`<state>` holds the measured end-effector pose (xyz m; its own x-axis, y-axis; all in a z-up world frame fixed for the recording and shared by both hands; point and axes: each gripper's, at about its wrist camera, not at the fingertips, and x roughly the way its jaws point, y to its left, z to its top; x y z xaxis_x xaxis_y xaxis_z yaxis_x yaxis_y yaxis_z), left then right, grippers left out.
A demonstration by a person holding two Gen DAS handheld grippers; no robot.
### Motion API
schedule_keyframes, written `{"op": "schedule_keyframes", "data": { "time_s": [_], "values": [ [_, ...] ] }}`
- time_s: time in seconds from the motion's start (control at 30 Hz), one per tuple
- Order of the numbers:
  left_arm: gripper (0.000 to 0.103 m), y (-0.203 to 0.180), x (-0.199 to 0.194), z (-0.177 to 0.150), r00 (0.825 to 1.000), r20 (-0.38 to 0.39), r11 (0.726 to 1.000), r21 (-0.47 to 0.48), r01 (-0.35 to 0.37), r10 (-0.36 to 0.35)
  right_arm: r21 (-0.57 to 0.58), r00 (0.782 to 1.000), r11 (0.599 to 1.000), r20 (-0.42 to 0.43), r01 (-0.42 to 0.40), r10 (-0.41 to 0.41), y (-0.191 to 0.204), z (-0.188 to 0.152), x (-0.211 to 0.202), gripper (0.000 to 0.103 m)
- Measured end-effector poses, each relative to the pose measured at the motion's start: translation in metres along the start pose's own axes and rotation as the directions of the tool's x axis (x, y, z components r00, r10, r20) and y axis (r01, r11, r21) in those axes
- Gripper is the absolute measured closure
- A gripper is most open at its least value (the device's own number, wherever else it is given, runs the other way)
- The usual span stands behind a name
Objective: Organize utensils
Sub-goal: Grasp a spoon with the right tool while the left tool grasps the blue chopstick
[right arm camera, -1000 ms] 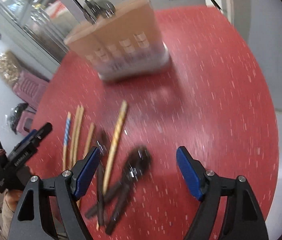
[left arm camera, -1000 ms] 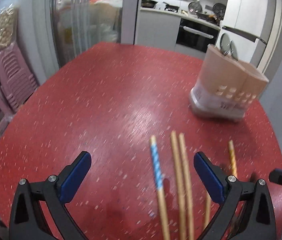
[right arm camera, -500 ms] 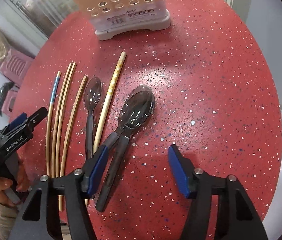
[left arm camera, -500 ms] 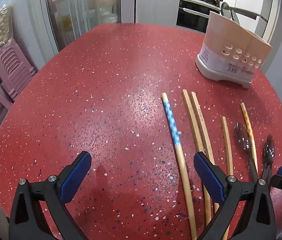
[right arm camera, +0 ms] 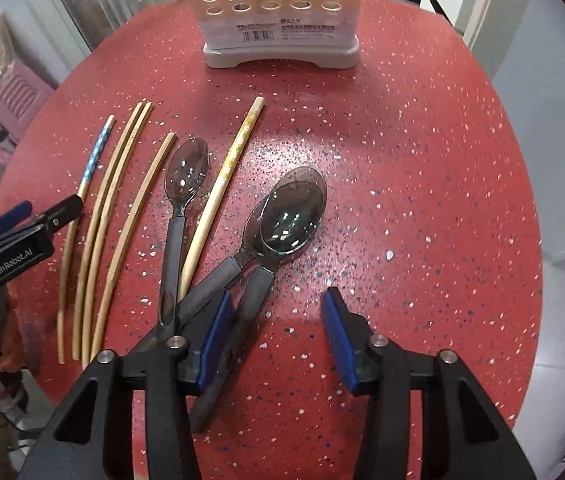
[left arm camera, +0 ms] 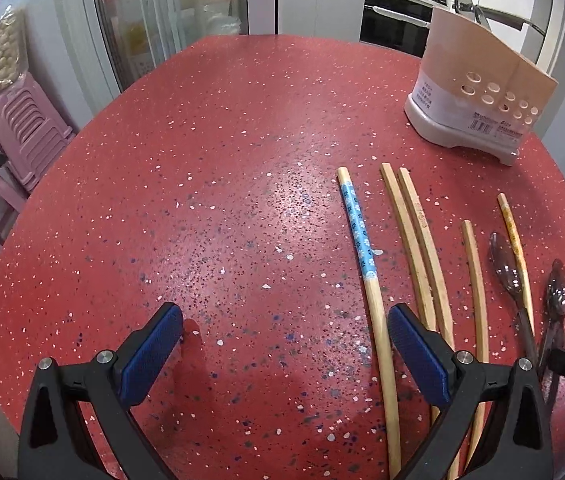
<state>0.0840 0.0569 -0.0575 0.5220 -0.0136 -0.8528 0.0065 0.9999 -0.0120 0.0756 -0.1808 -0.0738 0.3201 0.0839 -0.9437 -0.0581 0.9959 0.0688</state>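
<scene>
Several wooden chopsticks lie side by side on the red speckled table [left arm camera: 202, 208]; one has a blue patterned end [left arm camera: 358, 232], another a yellow patterned end [right arm camera: 238, 148]. Three dark translucent spoons lie to their right: a single one [right arm camera: 184, 172] and two stacked [right arm camera: 294, 216]. A beige utensil holder [right arm camera: 278, 12] with round holes stands at the far side, also in the left wrist view [left arm camera: 478, 96]. My left gripper [left arm camera: 282, 336] is open, low over the table, left of the chopsticks. My right gripper [right arm camera: 278, 320] is open above the stacked spoons' handles.
Pink plastic stools [left arm camera: 22, 132] stand stacked beyond the table's left edge. A glass-door cabinet [left arm camera: 162, 12] and kitchen counter with an oven [left arm camera: 394, 20] lie behind the table. The floor drops off past the table's right edge [right arm camera: 562, 240].
Both grippers have tilted down and moved closer over the table. The right gripper has come down over the spoon handles and its jaws have narrowed somewhat.
</scene>
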Motion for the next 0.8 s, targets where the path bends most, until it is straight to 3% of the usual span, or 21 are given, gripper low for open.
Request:
{"op": "schedule_keyframes", "data": {
  "time_s": [0.33,0.47,0.63,0.7,0.8],
  "values": [
    [0.000,-0.010,0.012,0.015,0.999,-0.026,0.999,0.028,0.019,-0.018,-0.058,1.000,0.998,0.003,0.031,-0.031,0.007,0.010,0.007,0.060],
    [0.000,-0.021,0.015,0.022,0.998,-0.042,0.997,0.063,0.048,-0.046,-0.062,0.999,0.998,0.001,0.032,-0.032,0.004,0.013,0.008,0.069],
    [0.000,-0.037,0.018,0.034,0.995,-0.070,0.990,0.116,0.080,-0.073,-0.047,1.000,0.998,0.005,0.029,-0.028,-0.007,0.013,0.008,0.090],
    [0.006,-0.045,0.019,0.039,0.993,-0.081,0.986,0.137,0.096,-0.085,-0.043,1.000,0.999,0.006,0.006,-0.006,-0.010,0.013,0.008,0.091],
    [0.034,-0.061,0.016,0.041,0.990,-0.084,0.973,0.194,0.125,-0.110,-0.050,1.000,0.999,0.015,-0.009,0.010,-0.014,0.010,0.005,0.091]
  ]
}}
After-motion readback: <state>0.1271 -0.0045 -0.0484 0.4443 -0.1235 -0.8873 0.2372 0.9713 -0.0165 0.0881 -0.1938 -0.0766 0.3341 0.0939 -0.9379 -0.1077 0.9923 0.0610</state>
